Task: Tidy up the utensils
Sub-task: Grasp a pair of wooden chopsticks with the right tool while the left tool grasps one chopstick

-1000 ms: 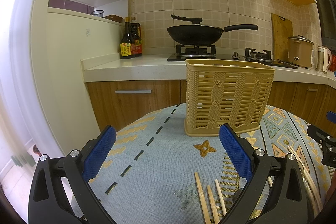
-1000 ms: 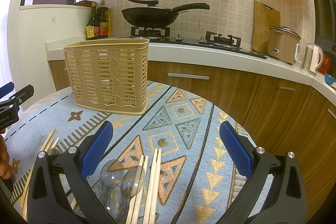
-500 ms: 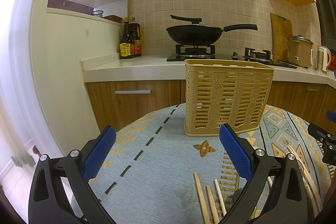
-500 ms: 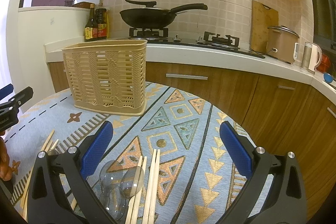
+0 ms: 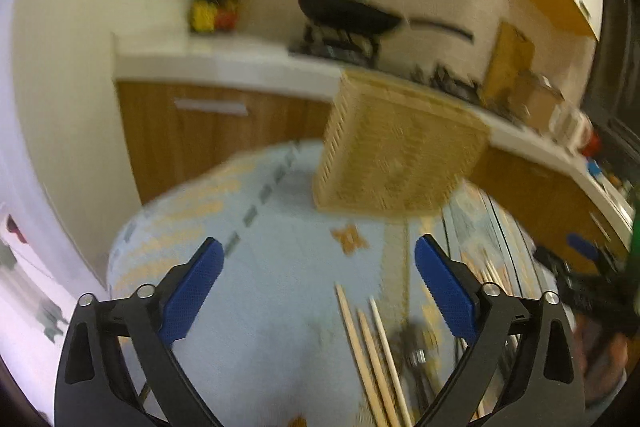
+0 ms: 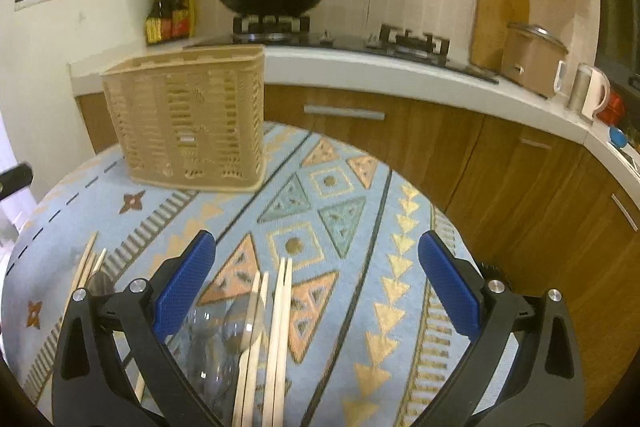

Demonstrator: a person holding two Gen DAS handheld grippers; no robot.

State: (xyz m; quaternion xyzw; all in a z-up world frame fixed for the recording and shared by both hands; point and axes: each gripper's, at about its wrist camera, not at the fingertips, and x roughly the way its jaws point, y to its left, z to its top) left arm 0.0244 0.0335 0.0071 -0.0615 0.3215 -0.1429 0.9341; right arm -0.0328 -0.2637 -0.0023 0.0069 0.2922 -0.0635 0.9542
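chopsticks (image 6: 280,331) and clear spoons (image 6: 240,323) between gripper (image 6: 316,283) fingers

No text, number or brand can be read in either view. The two dark sauce bottles (image 6: 170,11) on the counter beside the stove carry yellow and red labels, but their print is too small to make out in the right wrist view, and in the left wrist view they are blurred to patches of colour. The rice cooker (image 6: 530,57) shows a small front mark, also illegible.
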